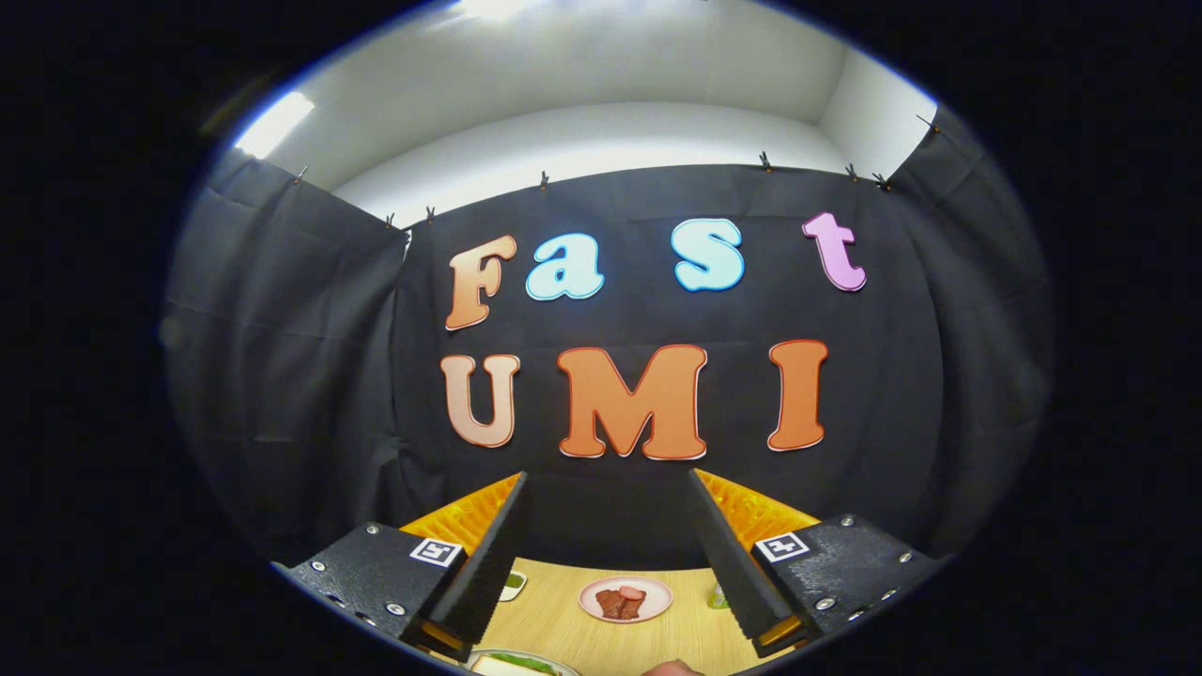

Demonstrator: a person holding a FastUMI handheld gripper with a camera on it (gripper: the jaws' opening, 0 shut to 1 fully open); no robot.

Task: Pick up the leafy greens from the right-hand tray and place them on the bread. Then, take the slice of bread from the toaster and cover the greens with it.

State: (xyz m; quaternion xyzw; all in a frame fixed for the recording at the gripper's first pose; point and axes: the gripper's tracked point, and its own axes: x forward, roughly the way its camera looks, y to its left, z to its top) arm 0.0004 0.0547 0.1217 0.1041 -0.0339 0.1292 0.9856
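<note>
The tongs (608,563) are spread wide and empty, raised high above the counter (554,624), likely to scan before reaching. Nearest, below the fingers, lies the bread (488,665) with something green already on it. Beyond sits a plate (625,598) of meat. The toaster cannot be made out.
</note>
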